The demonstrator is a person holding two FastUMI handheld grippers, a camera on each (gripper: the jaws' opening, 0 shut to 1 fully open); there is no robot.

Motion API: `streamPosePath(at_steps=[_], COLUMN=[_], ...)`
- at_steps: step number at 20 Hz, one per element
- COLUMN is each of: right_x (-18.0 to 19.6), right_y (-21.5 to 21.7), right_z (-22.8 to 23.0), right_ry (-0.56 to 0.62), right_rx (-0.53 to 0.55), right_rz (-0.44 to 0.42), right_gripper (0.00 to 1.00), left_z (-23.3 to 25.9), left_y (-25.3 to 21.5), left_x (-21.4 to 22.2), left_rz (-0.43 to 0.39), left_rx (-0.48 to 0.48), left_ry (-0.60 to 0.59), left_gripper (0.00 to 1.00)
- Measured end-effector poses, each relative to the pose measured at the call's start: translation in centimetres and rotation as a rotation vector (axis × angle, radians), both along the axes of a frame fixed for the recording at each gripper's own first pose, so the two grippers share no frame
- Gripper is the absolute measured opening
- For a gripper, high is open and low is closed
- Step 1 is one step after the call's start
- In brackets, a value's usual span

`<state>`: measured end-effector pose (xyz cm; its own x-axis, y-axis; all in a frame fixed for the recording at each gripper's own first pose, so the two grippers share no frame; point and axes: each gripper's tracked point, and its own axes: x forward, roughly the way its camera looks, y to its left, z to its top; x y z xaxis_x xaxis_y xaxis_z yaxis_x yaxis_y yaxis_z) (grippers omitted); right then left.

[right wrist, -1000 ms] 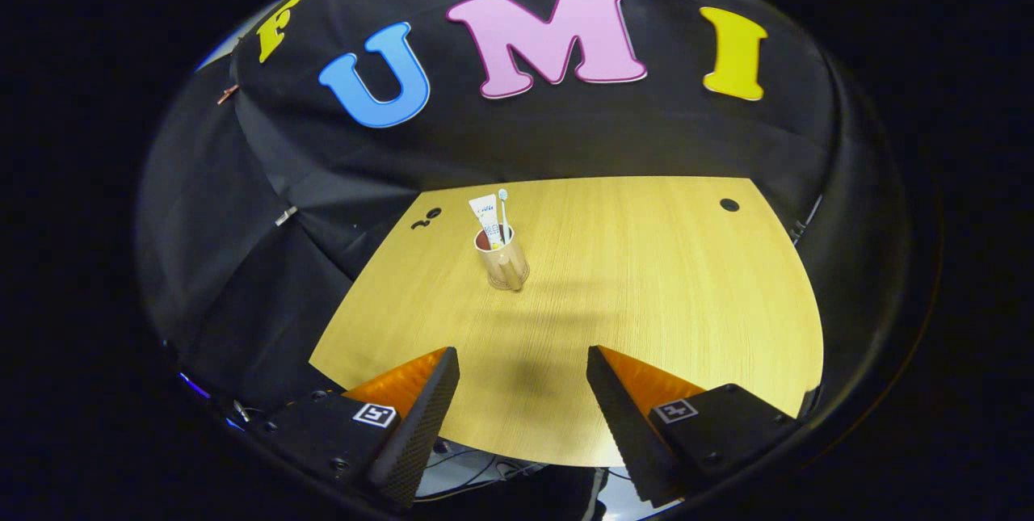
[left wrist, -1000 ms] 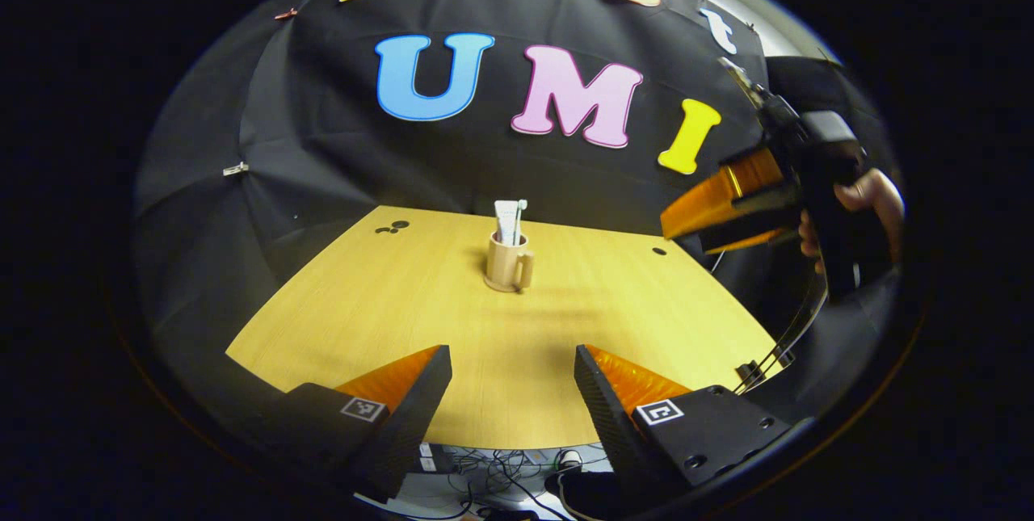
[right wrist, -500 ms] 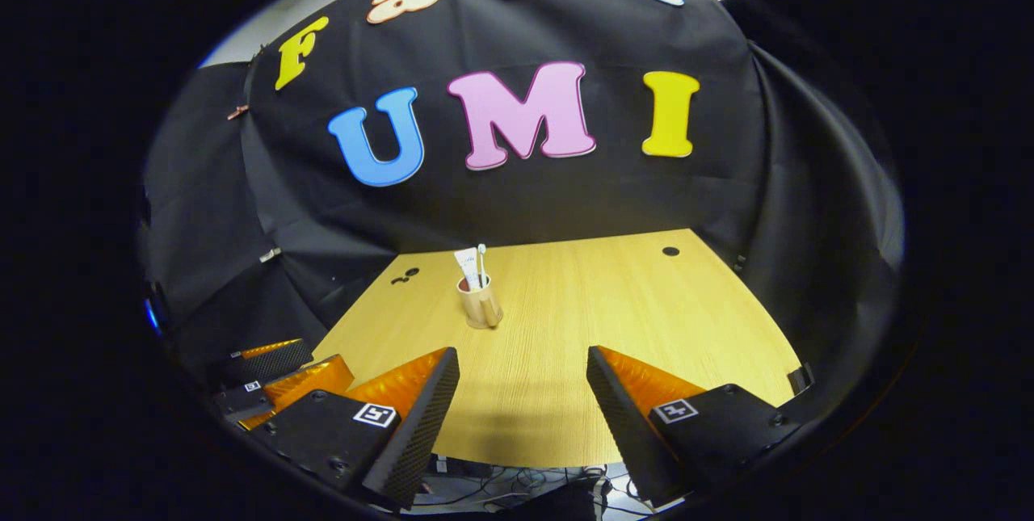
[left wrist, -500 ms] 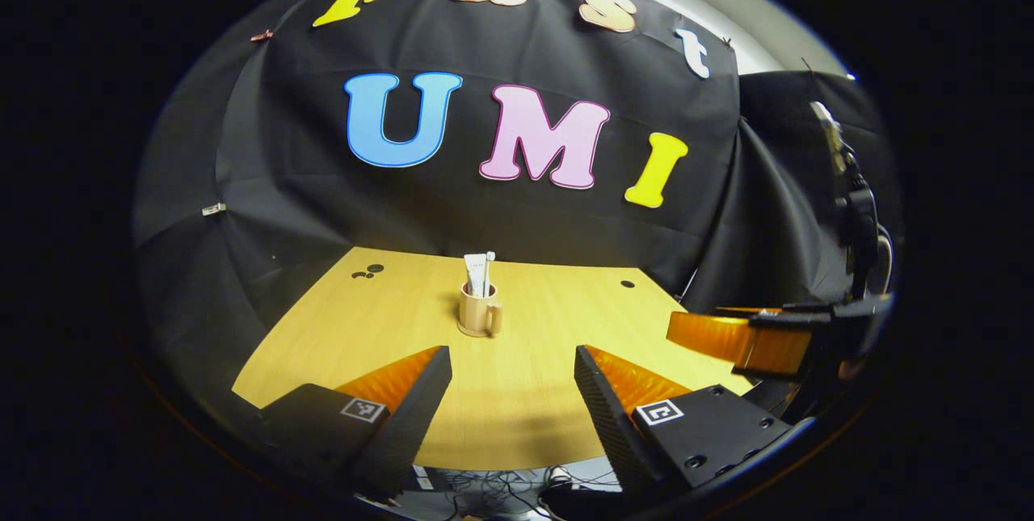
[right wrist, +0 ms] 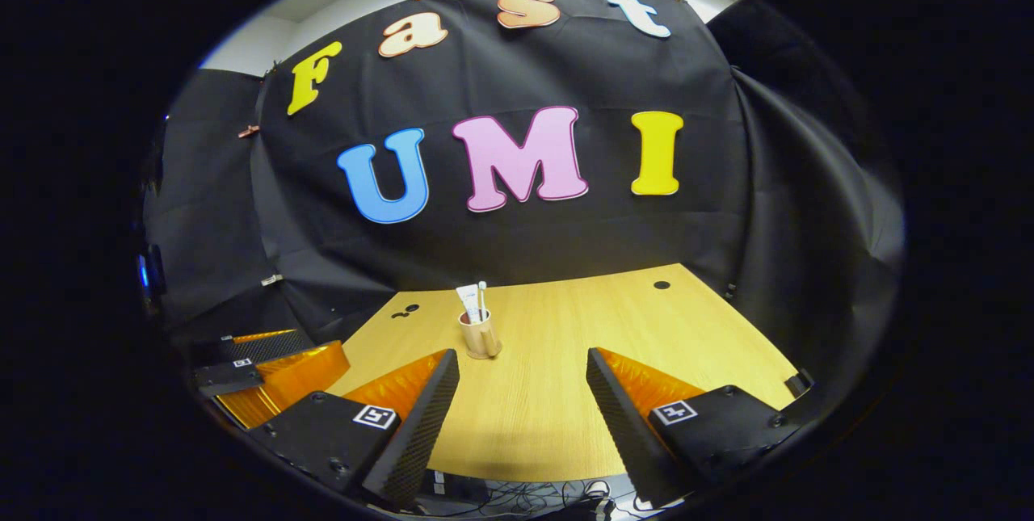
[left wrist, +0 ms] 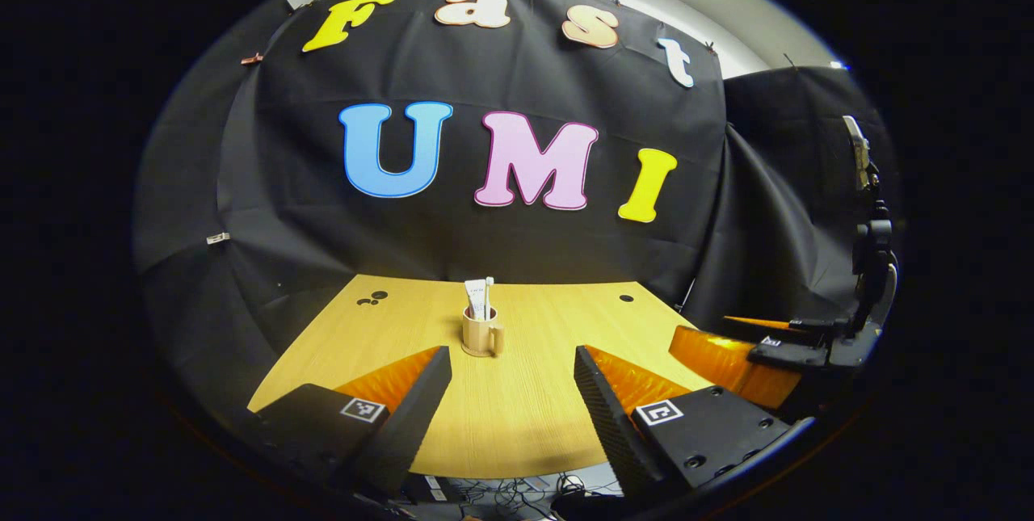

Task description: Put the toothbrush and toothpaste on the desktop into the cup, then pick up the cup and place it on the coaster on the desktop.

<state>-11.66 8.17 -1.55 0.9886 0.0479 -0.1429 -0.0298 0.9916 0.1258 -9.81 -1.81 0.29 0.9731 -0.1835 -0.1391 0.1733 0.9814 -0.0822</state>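
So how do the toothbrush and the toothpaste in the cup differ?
The toothpaste is a wide, flat white tube with print; the toothbrush is a thin white stick with a small head on top. The toothpaste leans left; the toothbrush stands nearly straight. Both stand in the cup, poking above its rim.

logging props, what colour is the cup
Beige cup, clearest in the left gripper view.

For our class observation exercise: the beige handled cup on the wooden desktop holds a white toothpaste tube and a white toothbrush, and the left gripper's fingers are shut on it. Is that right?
Not quite. The beige handled cup does hold the white toothpaste tube and white toothbrush, but the left gripper is open, short of the cup, as the left gripper view shows.
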Motion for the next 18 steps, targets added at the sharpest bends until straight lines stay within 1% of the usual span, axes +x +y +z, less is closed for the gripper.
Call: streamPosePath(at_steps=[3, 5, 7, 12, 15, 18], right_x=[0.4, 0.3, -0.3, -0.5, -0.8, -0.6], right_y=[0.2, 0.3, 0.5, -0.1, -0.5, -0.1], right_z=[-1.2, -1.6, -2.2, -2.5, -3.9, -4.1], right_ry=[0.036, 0.055, 0.073, 0.088, 0.132, 0.147], right_rx=[-0.025, -0.022, -0.008, -0.004, -0.019, -0.009], right_rz=[0.014, 0.016, 0.030, 0.020, 0.017, 0.033], right_gripper=[0.98, 0.98, 0.98, 0.98, 0.98, 0.98], left_z=[-0.3, -0.3, -0.4, -1.5, -2.0, -1.9], left_y=[-0.4, -0.5, 0.1, 1.5, 1.5, 1.5], left_x=[-0.3, -0.6, -0.8, -1.0, -1.2, -1.5], left_rz=[-0.009, -0.007, 0.013, 0.060, 0.068, 0.070], left_rx=[0.009, 0.007, -0.003, -0.025, -0.036, -0.025], left_ry=[-0.003, -0.005, -0.007, 0.030, 0.044, 0.036], left_gripper=[0.97, 0.96, 0.97, 0.97, 0.97, 0.97])
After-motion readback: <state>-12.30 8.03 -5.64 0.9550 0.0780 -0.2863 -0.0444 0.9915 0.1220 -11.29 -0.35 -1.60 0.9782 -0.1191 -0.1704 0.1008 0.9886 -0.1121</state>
